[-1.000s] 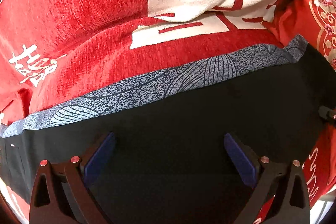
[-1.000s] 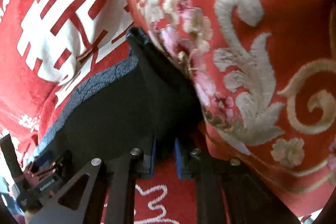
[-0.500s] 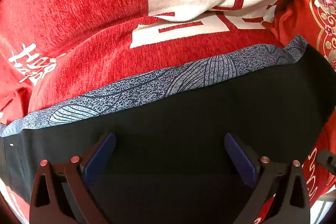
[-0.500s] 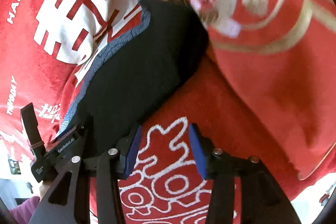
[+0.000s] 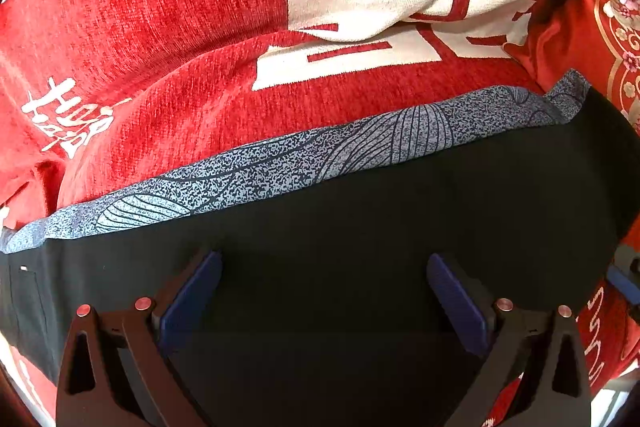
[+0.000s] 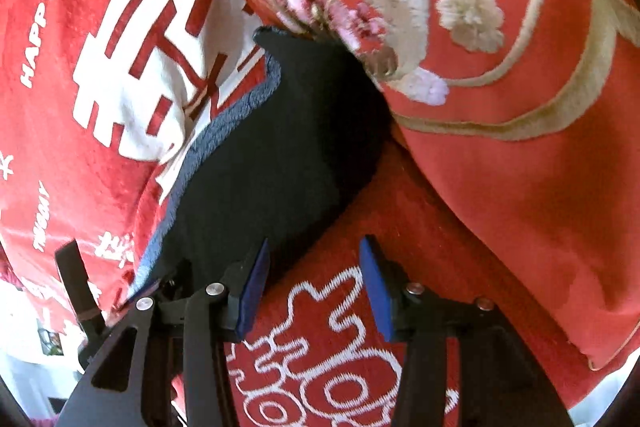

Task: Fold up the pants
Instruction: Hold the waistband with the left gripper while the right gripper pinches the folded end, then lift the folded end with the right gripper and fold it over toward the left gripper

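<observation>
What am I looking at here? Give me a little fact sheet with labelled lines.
Garment: black pants with a grey patterned band, folded flat
Surface: red blanket with white lettering
Nearby: embroidered red pillow touching the pants' far corner
Left tool: open, over the black cloth
Right tool: open, nothing between its pads, beside the pants' edge

Both views are brightly and evenly lit, colours saturated on the red blanket. Fisheye distortion bends every edge, and black vignette fills the corners. The left wrist view is sharp throughout; the black pants swallow detail — nearly featureless. The right wrist view is softer, with motion blur smearing the embroidered cushion at upper right. Overexposed white glare sits at the lower left.
</observation>
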The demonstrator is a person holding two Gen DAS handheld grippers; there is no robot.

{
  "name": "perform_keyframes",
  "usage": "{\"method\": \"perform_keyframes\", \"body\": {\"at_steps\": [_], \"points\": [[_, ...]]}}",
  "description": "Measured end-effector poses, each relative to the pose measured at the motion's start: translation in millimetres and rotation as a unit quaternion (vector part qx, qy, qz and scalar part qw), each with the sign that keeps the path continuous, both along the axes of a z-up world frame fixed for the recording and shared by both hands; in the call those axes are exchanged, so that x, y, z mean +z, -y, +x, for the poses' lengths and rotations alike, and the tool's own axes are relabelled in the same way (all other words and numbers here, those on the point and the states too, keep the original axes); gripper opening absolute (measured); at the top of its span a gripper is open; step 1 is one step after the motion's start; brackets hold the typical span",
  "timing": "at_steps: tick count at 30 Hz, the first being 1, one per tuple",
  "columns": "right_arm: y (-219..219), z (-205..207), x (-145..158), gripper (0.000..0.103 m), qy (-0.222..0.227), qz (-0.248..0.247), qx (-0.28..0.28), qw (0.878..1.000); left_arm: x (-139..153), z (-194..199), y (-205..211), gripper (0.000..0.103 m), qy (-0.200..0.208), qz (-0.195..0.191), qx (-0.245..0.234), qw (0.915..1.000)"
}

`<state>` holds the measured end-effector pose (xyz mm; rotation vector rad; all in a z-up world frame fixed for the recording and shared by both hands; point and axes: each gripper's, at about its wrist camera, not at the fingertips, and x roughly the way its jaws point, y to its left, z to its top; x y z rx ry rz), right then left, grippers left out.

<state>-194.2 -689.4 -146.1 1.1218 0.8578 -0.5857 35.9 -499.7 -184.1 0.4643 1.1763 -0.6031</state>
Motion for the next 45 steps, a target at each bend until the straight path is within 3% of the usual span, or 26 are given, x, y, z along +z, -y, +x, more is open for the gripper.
{"method": "perform_keyframes", "body": {"at_steps": [4,8,11,13,15,16,18,23,26,28,30,34,36,39,40,41,42,45], "points": [[8,0,-5,0.052,0.037,-0.023,-0.039,0.998,-1,-1,-1,0.103,0.004,-0.002,0.004,1.0000],[12,11,-5,0.065,0.055,-0.057,-0.066,0.995,1,-3,-4,0.103,0.006,-0.004,0.004,1.0000],[17,17,-6,0.065,0.055,-0.043,-0.085,0.994,1,-2,-5,0.103,0.004,-0.005,0.002,1.0000],[20,18,-6,0.045,0.051,-0.025,-0.091,0.994,1,-2,-6,0.103,0.003,-0.005,0.000,1.0000],[23,19,-5,0.014,0.045,-0.013,-0.085,0.995,3,-1,-5,0.103,-0.001,-0.003,-0.001,1.0000],[24,19,-4,0.014,0.055,-0.005,-0.078,0.995,6,0,-4,0.102,-0.003,0.000,0.000,1.0000],[24,16,0,0.013,0.076,0.011,-0.072,0.994,15,-3,-3,0.080,0.000,-0.007,-0.010,0.9999],[21,21,26,0.013,0.098,-0.011,-0.026,0.995,35,-25,9,0.080,0.022,-0.024,-0.069,0.9971],[20,15,21,0.018,0.061,-0.011,-0.033,0.998,20,-24,16,0.080,0.008,0.001,-0.066,0.9978],[17,6,15,0.023,0.048,0.000,-0.050,0.998,12,-19,12,0.086,-0.002,-0.008,-0.046,0.9989],[10,-3,15,0.051,0.042,-0.006,-0.055,0.998,10,-14,11,0.094,-0.005,-0.008,-0.037,0.9993],[-3,-11,-2,0.054,0.040,0.000,-0.061,0.997,7,-16,10,0.095,0.000,-0.012,-0.037,0.9992],[-2,-10,-5,0.054,0.055,-0.021,-0.076,0.995,7,-17,10,0.097,0.004,-0.013,-0.037,0.9992],[8,13,-4,0.054,0.061,-0.040,-0.054,0.996,6,-15,8,0.098,-0.004,-0.015,-0.032,0.9994],[11,23,-4,0.052,0.059,-0.040,-0.043,0.997,9,-14,8,0.097,-0.010,-0.010,-0.030,0.9994],[14,34,-5,0.037,0.046,-0.040,-0.027,0.998,11,-13,8,0.088,-0.015,-0.010,-0.028,0.9994],[16,41,-4,0.017,0.038,-0.040,-0.016,0.998,17,-13,8,0.072,-0.021,-0.017,-0.028,0.9993],[23,38,5,0.015,0.075,-0.015,-0.012,0.997,30,-17,10,0.069,-0.022,-0.042,-0.034,0.9983]]}}
